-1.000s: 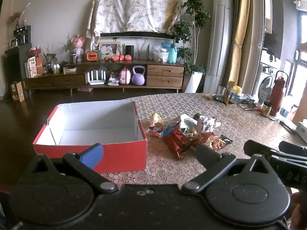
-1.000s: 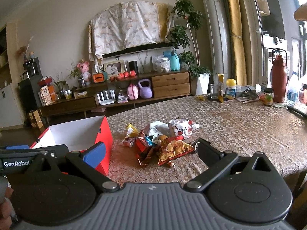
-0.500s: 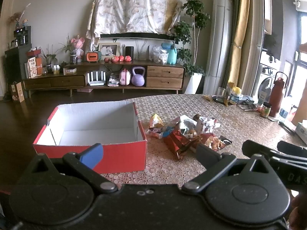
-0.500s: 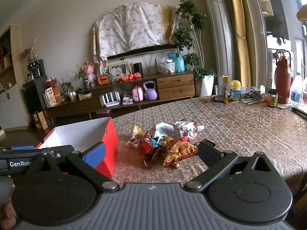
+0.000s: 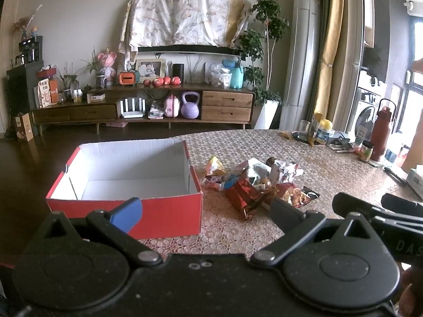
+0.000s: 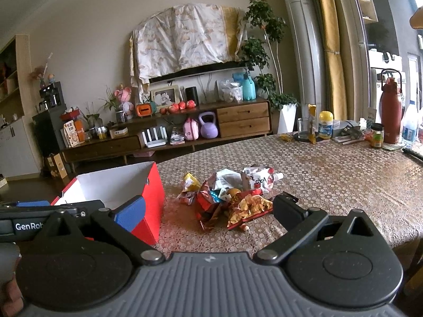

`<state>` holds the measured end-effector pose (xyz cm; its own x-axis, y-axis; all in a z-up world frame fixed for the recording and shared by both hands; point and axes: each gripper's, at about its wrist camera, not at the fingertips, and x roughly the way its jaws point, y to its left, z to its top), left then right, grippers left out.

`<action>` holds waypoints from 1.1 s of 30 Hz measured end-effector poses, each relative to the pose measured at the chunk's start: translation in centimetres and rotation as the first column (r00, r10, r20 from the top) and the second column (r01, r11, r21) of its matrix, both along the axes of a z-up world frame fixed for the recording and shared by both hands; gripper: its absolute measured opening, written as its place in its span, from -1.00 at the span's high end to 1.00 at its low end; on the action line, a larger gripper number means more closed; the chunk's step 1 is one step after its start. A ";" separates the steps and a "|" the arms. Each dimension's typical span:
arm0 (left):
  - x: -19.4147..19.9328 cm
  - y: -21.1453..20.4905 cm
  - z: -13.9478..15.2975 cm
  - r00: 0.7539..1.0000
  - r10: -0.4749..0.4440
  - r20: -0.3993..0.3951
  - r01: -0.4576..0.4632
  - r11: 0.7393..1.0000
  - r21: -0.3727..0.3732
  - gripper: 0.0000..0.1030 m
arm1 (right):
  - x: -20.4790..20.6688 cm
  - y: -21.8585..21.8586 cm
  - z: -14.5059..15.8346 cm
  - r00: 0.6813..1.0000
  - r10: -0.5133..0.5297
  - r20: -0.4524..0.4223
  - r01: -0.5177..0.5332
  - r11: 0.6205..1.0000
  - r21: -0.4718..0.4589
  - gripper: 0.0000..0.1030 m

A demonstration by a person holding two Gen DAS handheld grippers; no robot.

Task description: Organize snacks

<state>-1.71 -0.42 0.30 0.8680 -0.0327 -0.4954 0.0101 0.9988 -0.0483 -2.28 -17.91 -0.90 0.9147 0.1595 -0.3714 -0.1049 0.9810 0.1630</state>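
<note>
Progress: nothing packed as yet. The red box point(image 5: 124, 206) with white lining sits open on the left part of the surface point(image 5: 330, 169), and its visible interior holds no items. The whole job, judged from this, remains to be done.

Snack pile point(image 5: 253, 182): loose heap of crumpled packets just to the right of the box, near but not touching it. It includes a red foil bag point(image 5: 243, 198), an orange chip bag point(image 6: 248, 208), a small yellow packet point(image 6: 191, 181) and a white pouch with a spout point(image 6: 260, 178). Packets overlap and lie flat; several look opened or creased.

Left tongs point(image 5: 205, 208): spread wide apart, empty, held low before the box and pile.

Right tongs point(image 6: 208, 210): likewise spread apart, empty, facing the pile
</note>
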 end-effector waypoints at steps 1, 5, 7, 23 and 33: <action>-0.1 0.2 0.0 1.000 -0.004 0.000 0.004 1.000 -0.004 -1.00 | 0.0 0.0 0.0 1.000 0.001 0.001 -0.001 1.000 0.002 -1.00; 0.2 0.4 -0.1 1.000 -0.013 -0.001 0.013 1.000 -0.017 -1.00 | 0.1 0.2 -0.1 1.000 0.011 -0.002 -0.011 1.000 0.002 -1.00; 0.4 0.7 -0.3 1.000 -0.018 -0.009 0.018 1.000 -0.016 -1.00 | 0.3 0.2 -0.2 1.000 0.008 -0.006 -0.008 1.000 -0.002 -1.00; 5.6 -0.3 -2.3 0.996 -0.059 -0.061 0.060 0.998 0.016 -1.00 | 5.9 -3.9 -2.6 0.993 -0.077 -0.091 0.075 0.997 -0.023 -1.00; 12.9 -3.5 -3.5 0.993 -0.081 -0.091 0.087 0.994 0.063 -0.79 | 13.5 -6.7 -4.7 0.980 -0.067 -0.189 0.056 0.996 -0.063 -0.85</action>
